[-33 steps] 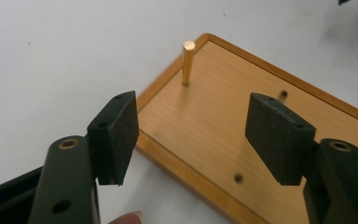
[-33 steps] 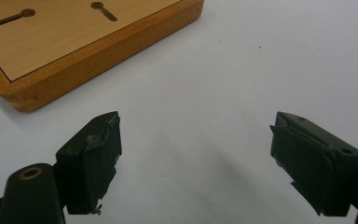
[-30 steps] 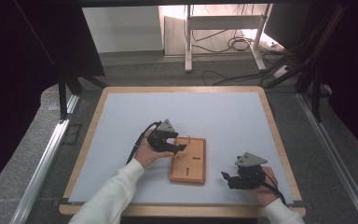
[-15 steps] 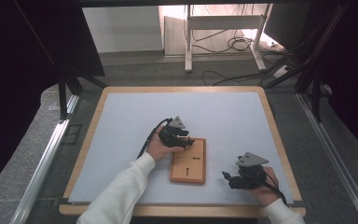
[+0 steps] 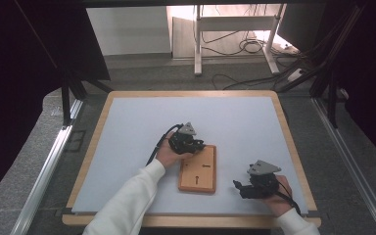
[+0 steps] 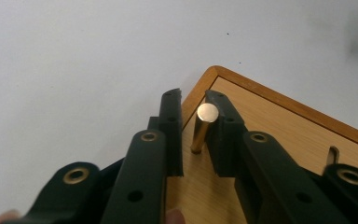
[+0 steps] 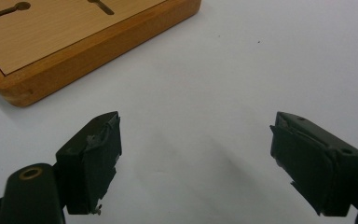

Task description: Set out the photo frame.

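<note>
A wooden board (image 5: 198, 176) with two keyhole slots lies on the white mat. A short brass pin (image 6: 204, 122) stands upright in the board (image 6: 279, 135) near one corner. My left gripper (image 5: 198, 146) reaches over the board's far left corner. In the left gripper view, my left gripper (image 6: 193, 95) has the pin between its jaws, which have just been closing. One pad is against the pin and a narrow gap remains at the other. My right gripper (image 5: 239, 188) rests on the mat right of the board. Its jaws (image 7: 196, 123) stand wide apart with nothing between them, and the board's edge (image 7: 74, 32) lies beyond.
The white mat (image 5: 127, 127) sits in a wooden-framed tabletop (image 5: 293, 147). Metal rails run along both sides of the table. A white stand and cables lie on the floor beyond the far edge.
My left gripper has moved right from the board's left edge to over its far left corner, and its jaws have narrowed. The right gripper has stayed put.
</note>
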`<move>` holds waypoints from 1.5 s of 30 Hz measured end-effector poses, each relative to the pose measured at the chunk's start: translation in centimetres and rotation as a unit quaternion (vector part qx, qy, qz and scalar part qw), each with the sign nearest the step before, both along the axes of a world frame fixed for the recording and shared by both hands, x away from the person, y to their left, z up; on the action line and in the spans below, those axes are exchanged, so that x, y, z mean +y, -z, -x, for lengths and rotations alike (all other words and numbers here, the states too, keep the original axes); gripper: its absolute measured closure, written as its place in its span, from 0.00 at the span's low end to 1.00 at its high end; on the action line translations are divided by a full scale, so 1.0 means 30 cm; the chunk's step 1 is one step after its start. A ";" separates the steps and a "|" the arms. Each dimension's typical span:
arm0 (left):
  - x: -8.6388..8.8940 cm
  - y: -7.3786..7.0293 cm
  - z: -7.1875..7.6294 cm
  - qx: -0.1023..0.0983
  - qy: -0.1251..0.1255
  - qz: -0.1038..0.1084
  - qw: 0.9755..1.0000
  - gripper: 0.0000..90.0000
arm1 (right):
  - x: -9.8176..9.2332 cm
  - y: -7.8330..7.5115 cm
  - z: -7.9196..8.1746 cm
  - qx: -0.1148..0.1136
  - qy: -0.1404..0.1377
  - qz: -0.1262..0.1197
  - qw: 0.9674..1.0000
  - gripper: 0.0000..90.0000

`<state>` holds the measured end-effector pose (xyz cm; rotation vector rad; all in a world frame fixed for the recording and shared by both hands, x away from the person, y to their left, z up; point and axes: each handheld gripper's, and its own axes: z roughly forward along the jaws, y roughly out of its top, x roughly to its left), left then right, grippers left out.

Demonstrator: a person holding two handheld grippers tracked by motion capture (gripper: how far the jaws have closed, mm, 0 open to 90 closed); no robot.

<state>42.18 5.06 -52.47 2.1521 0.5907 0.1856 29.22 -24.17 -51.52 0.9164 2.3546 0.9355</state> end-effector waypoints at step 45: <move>0.060 -0.015 -0.041 0.086 0.020 0.011 0.996 0.92 | 0.142 -0.029 0.080 -0.051 -0.088 0.012 0.995 0.12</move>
